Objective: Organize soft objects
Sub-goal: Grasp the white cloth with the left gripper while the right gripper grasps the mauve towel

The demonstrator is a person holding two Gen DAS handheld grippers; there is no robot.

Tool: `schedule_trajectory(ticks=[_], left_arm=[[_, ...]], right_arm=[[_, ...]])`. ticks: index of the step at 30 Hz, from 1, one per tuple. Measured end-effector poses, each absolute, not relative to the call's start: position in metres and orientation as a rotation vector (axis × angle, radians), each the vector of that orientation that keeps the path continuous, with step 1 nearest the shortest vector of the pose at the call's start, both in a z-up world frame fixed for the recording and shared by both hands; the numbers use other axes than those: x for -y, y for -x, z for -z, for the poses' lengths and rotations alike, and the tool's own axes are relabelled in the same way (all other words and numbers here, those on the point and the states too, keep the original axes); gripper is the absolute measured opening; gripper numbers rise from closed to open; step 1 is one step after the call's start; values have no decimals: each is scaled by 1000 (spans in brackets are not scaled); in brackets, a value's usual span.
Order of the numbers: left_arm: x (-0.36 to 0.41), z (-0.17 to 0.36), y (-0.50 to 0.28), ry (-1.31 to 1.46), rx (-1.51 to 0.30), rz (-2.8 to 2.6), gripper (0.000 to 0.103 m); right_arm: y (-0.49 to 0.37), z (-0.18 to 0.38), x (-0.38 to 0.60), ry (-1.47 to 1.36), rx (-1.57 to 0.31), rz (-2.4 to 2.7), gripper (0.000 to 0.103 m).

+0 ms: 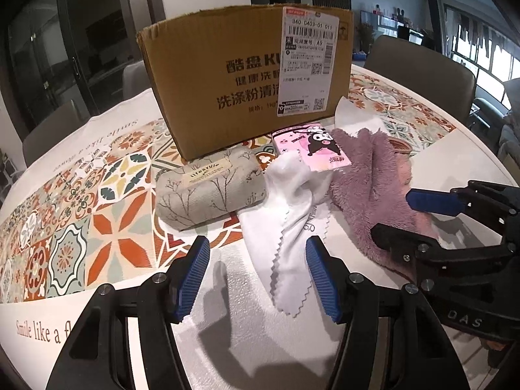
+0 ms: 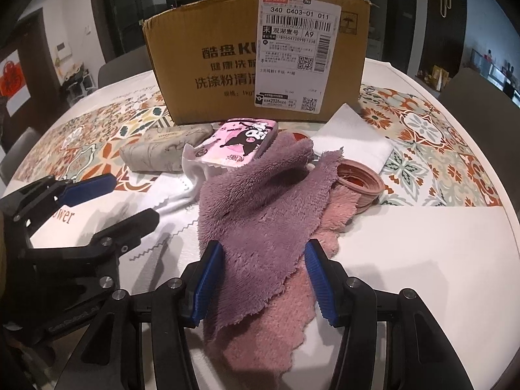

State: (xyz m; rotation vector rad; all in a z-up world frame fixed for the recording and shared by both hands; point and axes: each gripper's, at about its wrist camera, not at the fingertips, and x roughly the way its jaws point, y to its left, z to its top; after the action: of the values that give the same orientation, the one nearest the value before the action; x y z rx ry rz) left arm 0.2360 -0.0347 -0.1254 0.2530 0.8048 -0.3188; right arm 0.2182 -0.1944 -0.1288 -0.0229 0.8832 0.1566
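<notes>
Both jaws gaped empty: right gripper (image 2: 263, 279) straddled the purple towel (image 2: 260, 201), left gripper (image 1: 256, 279) faced the white cloth (image 1: 286, 227). Everything lay mid-table before the cardboard box (image 1: 247, 78); nothing appeared sorted yet.

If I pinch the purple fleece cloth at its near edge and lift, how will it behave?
The purple fleece cloth lies crumpled, so it probably droops limply. Its fuzzy pile should grip the right tongs well. It overlaps the pink cloth and may drag it.
</notes>
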Motion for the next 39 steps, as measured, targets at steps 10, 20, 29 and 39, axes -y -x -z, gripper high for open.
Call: schedule_trajectory(ticks=[10, 20, 29, 39], left_arm=[[44, 133, -247, -244, -849, 326, 51], [44, 133, -247, -177, -862, 344, 7], [42, 118, -224, -154, -813, 356, 6], [37, 78, -199, -117, -695, 341, 6]], right_arm=[[-219, 130, 196, 25, -873, -163, 54], [-219, 128, 197, 12, -864, -178, 18], [-208, 114, 204, -51, -826, -192, 12], [-183, 77, 205, -65, -727, -205, 12]])
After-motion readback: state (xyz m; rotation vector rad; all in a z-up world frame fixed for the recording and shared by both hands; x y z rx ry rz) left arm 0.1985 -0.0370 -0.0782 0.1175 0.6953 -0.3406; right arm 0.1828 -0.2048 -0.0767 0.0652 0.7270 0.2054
